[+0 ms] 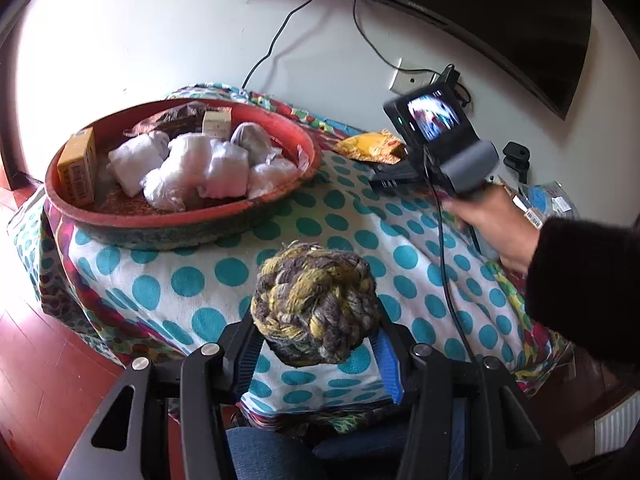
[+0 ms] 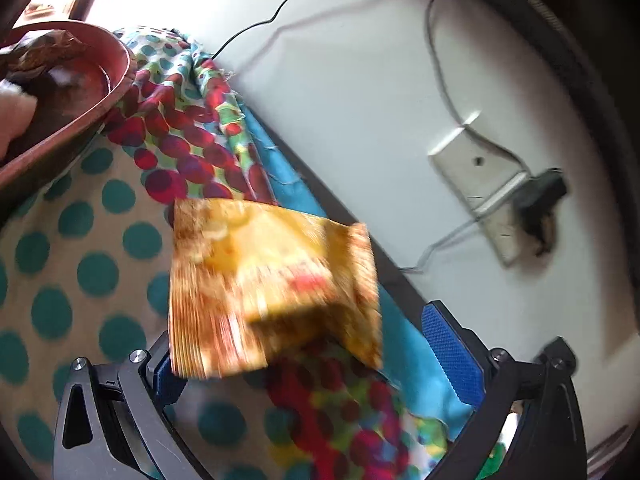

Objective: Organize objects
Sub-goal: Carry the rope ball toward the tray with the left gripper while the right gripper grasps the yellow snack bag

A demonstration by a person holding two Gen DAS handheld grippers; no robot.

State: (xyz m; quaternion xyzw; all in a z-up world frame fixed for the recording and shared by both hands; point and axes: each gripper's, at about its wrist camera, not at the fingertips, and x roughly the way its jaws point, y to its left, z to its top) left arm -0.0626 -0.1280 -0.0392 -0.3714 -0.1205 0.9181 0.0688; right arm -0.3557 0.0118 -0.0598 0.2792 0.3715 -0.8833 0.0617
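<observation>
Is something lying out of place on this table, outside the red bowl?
Yes. The yellow packet lies on the dotted cloth near the wall, outside the red bowl where the other bundles sit; the right gripper is open around it.

Counting by kind, left wrist view first:
- 1 red basket sitting on the bench.
- 2 small cartons standing in it: one yellow carton at the left rim, one pale carton at the back.
- About 5 white plastic-wrapped bundles piling up in the middle; the overlap is making an exact count unclear.
- 1 grey bundle lying behind them.
- 1 brown wrapper showing at the back.
- 1 yarn ball.
- 1 yellow snack packet, blurred in the right wrist view.
- 1 black flat device lying beside the packet.
- 1 polka-dot cloth covering the bench.
- 1 wall socket, 2 cables hanging above it.
</observation>
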